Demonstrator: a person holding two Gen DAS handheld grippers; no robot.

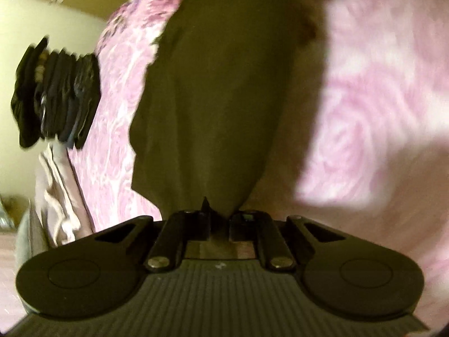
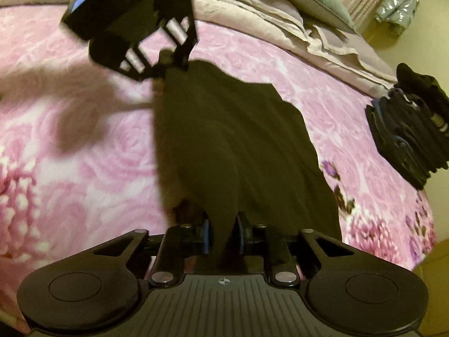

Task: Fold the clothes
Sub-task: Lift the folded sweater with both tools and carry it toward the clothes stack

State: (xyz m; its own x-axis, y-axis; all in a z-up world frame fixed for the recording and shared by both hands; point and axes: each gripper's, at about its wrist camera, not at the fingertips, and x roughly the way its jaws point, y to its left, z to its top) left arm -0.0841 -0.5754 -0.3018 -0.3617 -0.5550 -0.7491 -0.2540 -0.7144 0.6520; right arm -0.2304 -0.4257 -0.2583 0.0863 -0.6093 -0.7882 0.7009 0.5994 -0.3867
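Both grippers are pinching opposite ends of a dark olive garment [image 2: 230, 140] stretched over the pink floral blanket [image 2: 84, 168], the right gripper [image 2: 223, 233] and left gripper [image 1: 220, 221] each clamping cloth, a stack of dark folded clothes [image 2: 407, 134] lying nearby.

Motion-blurred left hand-held gripper [image 2: 165, 64]; dark garment's [image 1: 213, 98] top edge cut off.
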